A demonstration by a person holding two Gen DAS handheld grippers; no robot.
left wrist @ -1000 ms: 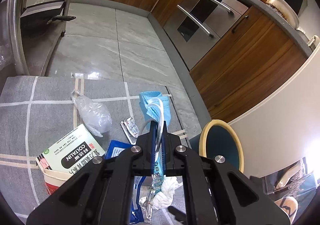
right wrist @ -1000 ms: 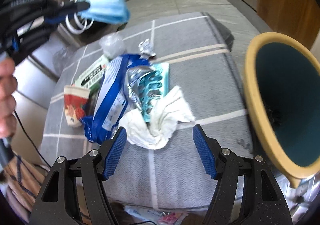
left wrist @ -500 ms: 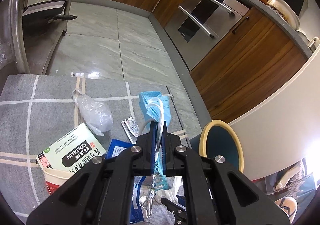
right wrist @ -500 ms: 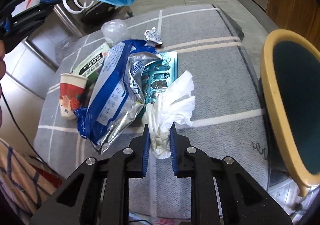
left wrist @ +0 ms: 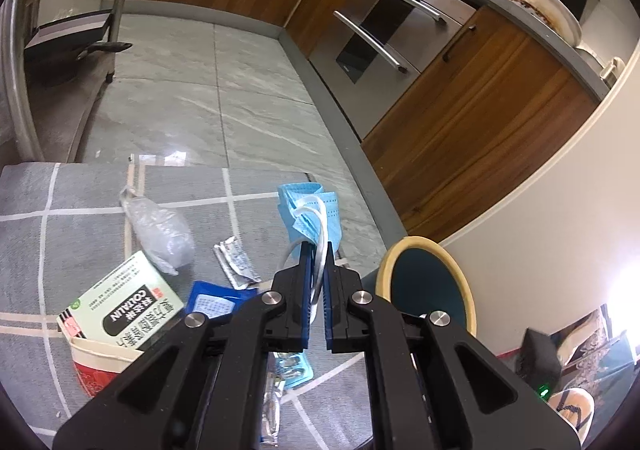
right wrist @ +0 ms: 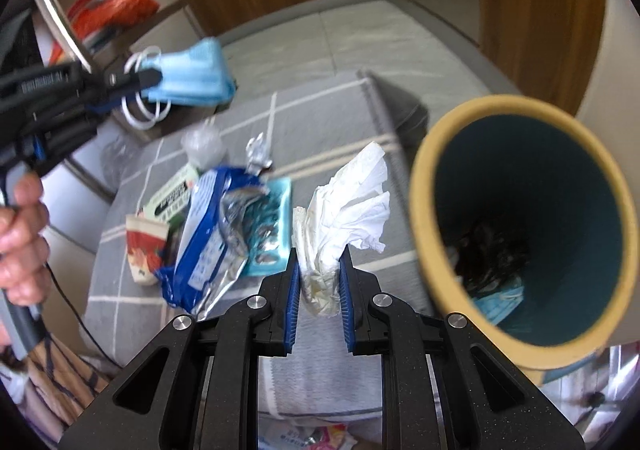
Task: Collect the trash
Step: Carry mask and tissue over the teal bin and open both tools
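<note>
My left gripper (left wrist: 316,250) is shut on a blue face mask (left wrist: 310,209) and holds it in the air above the grey checked cloth; the mask also shows in the right wrist view (right wrist: 192,73). My right gripper (right wrist: 319,262) is shut on a crumpled white tissue (right wrist: 348,201), lifted off the cloth, just left of the round bin (right wrist: 424,185) with a tan rim and teal inside. The bin (left wrist: 400,250) also shows right of the left gripper. It holds dark trash and another blue mask (right wrist: 496,302).
On the cloth (left wrist: 80,189) lie a clear plastic bag (left wrist: 160,230), a foil wrapper (left wrist: 236,262), a medicine box (left wrist: 120,302) in a paper cup (left wrist: 100,366), a blue snack bag (right wrist: 208,217) and a teal blister pack (right wrist: 272,217). Wooden cabinets and an oven stand beyond.
My right gripper closed on the white tissue and lifted it off the cloth toward the bin. My left gripper keeps holding the mask, almost still.
</note>
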